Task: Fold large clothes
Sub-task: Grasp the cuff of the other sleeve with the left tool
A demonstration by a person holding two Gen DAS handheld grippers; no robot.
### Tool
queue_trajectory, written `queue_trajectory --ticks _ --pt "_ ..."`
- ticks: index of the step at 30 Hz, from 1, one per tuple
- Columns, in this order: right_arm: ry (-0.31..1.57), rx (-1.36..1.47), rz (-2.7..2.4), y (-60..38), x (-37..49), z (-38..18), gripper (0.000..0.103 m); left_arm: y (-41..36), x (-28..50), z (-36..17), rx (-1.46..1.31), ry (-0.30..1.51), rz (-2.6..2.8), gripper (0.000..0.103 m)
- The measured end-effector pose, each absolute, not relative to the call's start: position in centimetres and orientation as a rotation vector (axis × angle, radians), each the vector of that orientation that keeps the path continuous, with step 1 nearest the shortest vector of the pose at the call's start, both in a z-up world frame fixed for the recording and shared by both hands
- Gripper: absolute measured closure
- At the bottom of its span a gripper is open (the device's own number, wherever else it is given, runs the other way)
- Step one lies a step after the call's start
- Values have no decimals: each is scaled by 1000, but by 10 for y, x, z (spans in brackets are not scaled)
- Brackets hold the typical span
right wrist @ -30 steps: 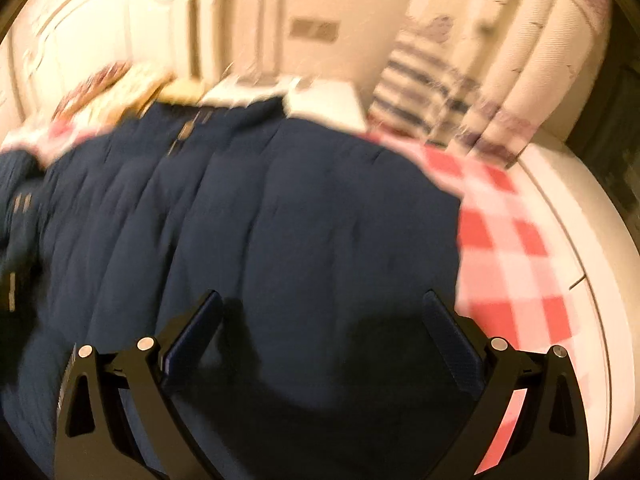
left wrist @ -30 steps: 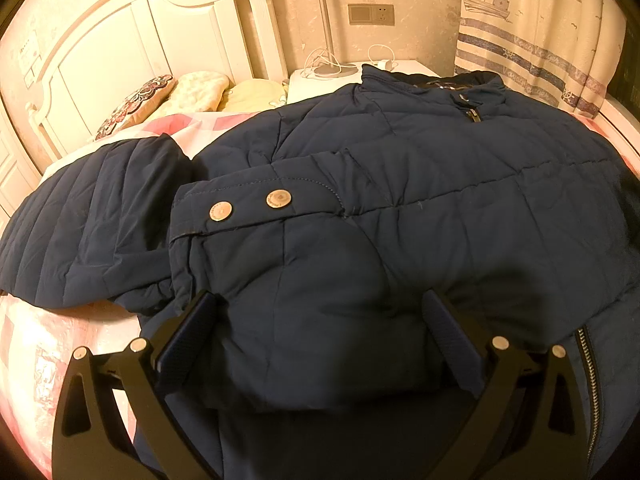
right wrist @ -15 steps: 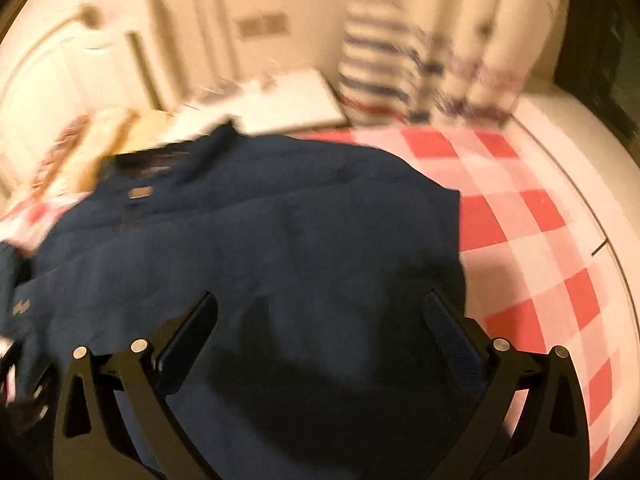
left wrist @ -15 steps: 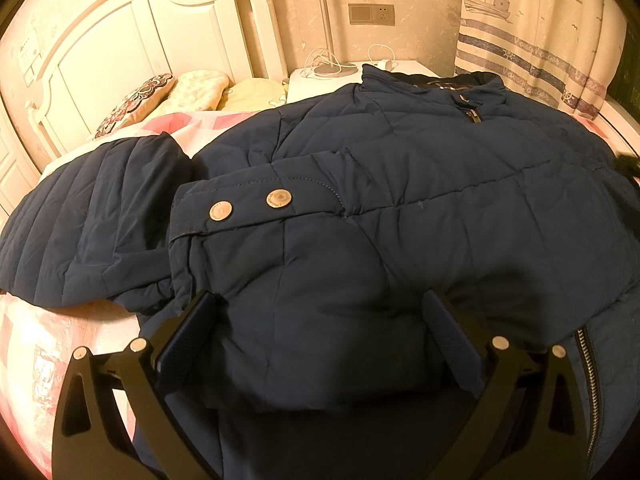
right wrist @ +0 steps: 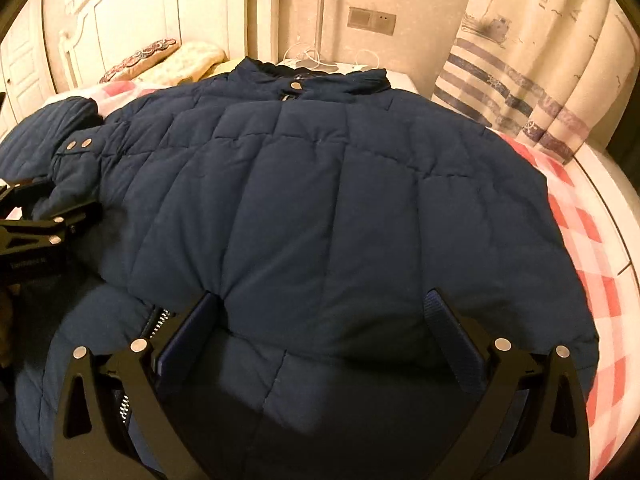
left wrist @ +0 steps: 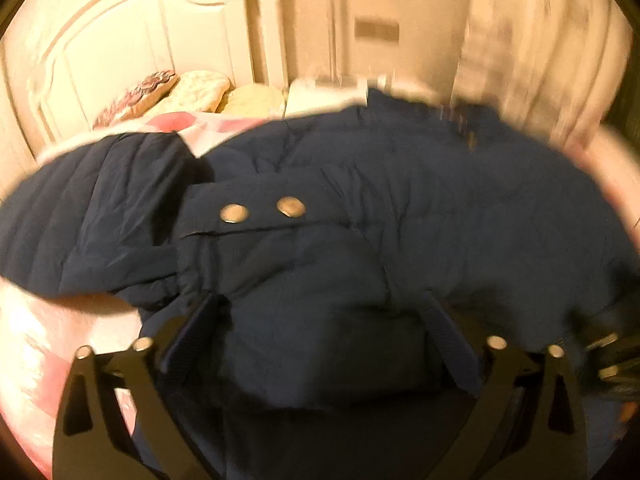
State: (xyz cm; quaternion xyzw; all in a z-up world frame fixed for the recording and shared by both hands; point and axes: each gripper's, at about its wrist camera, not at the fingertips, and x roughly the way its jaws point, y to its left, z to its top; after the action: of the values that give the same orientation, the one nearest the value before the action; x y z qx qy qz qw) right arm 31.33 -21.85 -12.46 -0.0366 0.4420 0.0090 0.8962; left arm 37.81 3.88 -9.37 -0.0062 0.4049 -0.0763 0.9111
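One navy quilted jacket (right wrist: pixel 340 208) spread across checked bedding (right wrist: pixel 592 240); two grippers above it.

Left gripper (left wrist: pixel 320 332): jaws wide, just narrowed a little, straddling folded cuff with two snap buttons (left wrist: pixel 262 210), not pinching. Right gripper (right wrist: pixel 324 332): jaws wide apart, unclenched, over hem. Two pillows (right wrist: pixel 168 60) by headboard (right wrist: pixel 132 4); one curtain (right wrist: pixel 540 60).

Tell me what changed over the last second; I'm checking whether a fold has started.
The right tongs swung back over the navy jacket, open, gripping nothing. The left tongs have just been closing slightly around the folded-over sleeve, not visibly clamped. The jacket stays spread on the bed.
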Motion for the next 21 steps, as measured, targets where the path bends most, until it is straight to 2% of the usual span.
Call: queue_trajectory --ticks 2,5,8,11,14,17,19,20,21 --pt "912 -84 14 -218 312 -125 4 84 371 -78 -250 801 -198 13" --pt "910 -80 16 -217 311 -125 4 169 359 -63 -542 731 -76 13" --pt "912 -76 19 -220 315 -125 4 263 346 -65 -747 671 56 14" --pt "913 -72 22 -220 314 -125 4 340 342 -71 -838 611 101 17" --pt "914 -68 24 -221 314 -125 4 386 352 -68 -865 585 164 16" --pt "914 -63 26 -221 314 -125 4 416 372 -75 -934 589 184 15" --pt "914 -60 27 -221 315 -125 4 417 385 -72 -884 608 226 21" --pt "914 -60 27 -221 315 -125 4 414 388 -70 -848 621 252 61" --pt "914 -60 27 -221 315 -125 4 408 393 -72 -823 652 272 93"
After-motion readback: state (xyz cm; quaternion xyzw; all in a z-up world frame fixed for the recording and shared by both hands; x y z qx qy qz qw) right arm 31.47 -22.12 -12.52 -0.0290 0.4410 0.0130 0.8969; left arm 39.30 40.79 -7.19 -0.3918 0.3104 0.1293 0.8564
